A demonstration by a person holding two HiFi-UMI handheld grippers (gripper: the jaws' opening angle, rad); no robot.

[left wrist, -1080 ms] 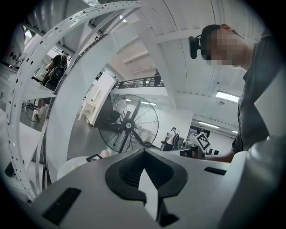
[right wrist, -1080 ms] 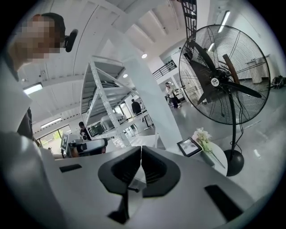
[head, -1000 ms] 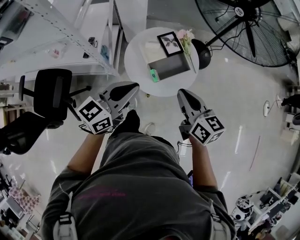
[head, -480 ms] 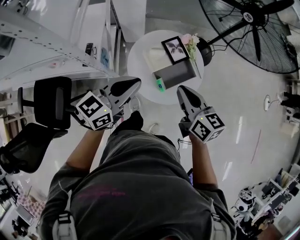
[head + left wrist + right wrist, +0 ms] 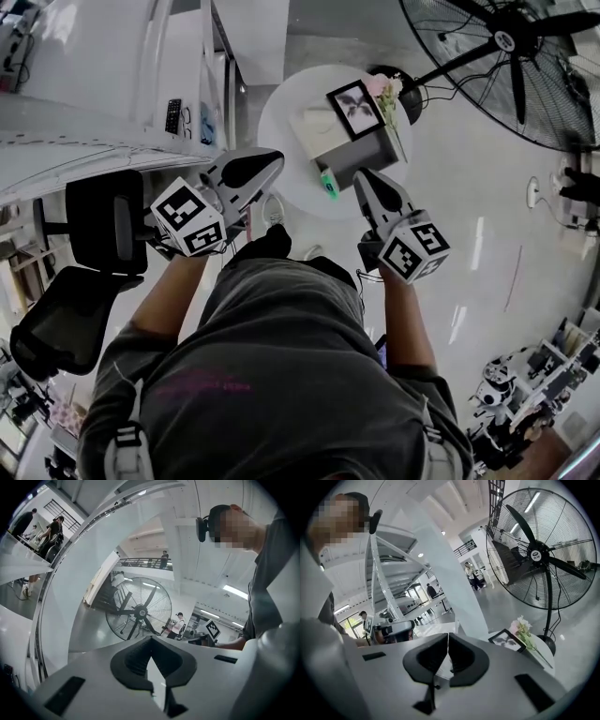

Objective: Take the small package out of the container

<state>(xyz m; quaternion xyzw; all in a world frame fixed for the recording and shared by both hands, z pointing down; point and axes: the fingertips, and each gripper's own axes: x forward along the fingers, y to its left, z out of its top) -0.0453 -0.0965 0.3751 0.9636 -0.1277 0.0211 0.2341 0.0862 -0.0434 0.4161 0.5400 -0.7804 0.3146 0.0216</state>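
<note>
Right gripper (image 5: pixel 364 182) and left gripper (image 5: pixel 270 161): jaws pressed together, empty, held short of the round white table (image 5: pixel 281 122). The small green package (image 5: pixel 327 184) lies at the near-left corner of the grey rectangular container (image 5: pixel 363 157) and appears between the gripper tips in the head view. Beyond stand a black-framed picture (image 5: pixel 355 101), pink flowers (image 5: pixel 382 86) and a black pedestal fan (image 5: pixel 511 47).

- Left gripper (image 5: pixel 261 165) is held out in front of the body, its nose angled toward the right; its jaws meet at the tips with nothing between them
- Right gripper (image 5: pixel 367 186) is held level with it and apart from it, its jaws pressed together and empty
- Bare left forearm (image 5: pixel 174 292) and right forearm (image 5: pixel 401 314) reach forward from grey short sleeves
</note>
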